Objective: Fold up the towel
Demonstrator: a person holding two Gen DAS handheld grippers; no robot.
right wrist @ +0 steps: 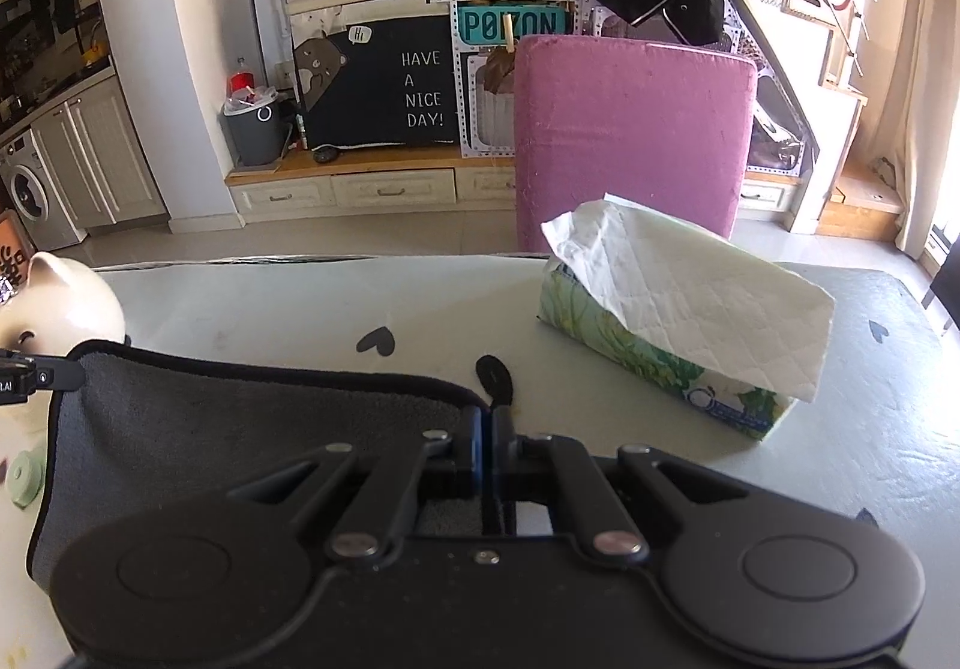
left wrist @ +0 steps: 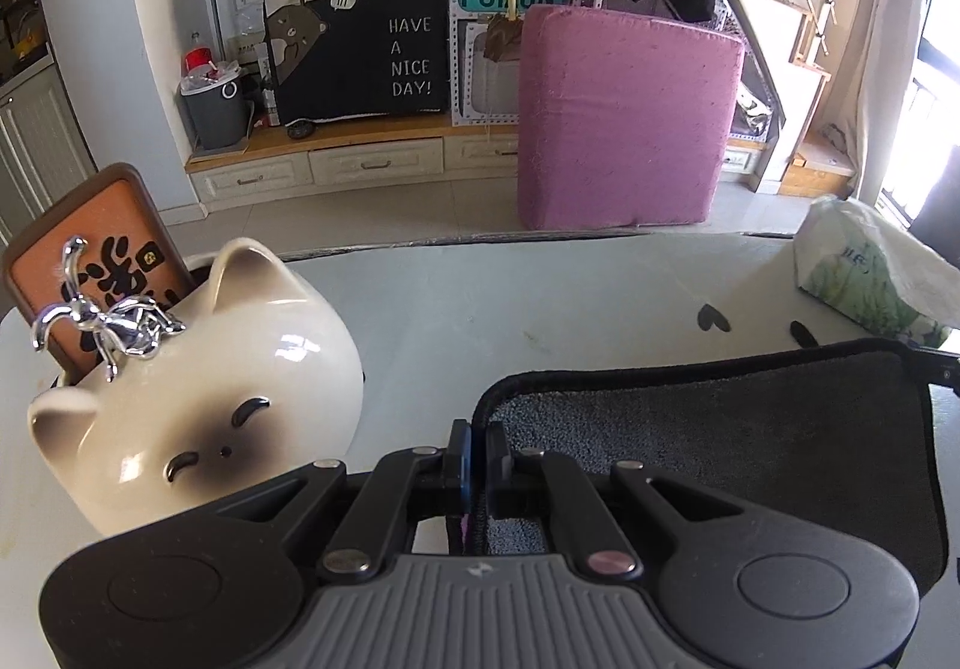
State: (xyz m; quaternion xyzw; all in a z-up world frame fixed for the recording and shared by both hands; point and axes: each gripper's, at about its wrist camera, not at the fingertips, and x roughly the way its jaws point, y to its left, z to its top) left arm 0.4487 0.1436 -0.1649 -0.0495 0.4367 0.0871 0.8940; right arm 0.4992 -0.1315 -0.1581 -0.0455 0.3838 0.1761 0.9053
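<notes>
Pinching the towel (left wrist: pixel 720 465) at its left corner: left gripper (left wrist: pixel 478 450) jaws clamped on the black-trimmed edge. Right gripper (right wrist: pixel 487 438) same, closed on the right corner. Grey towel spans between the two, top edge lifted and sagging slightly, over the white table (left wrist: pixel 480 309) with black heart prints. Cat-shaped ceramic pot (left wrist: pixel 198 375) just left of the left gripper, holding an orange sign (left wrist: pixel 90 243). Tissue pack (right wrist: pixel 672 309) sits beyond the right gripper, apart from the towel. Pink cushion (right wrist: pixel 630 141) stands on the floor behind the table.
</notes>
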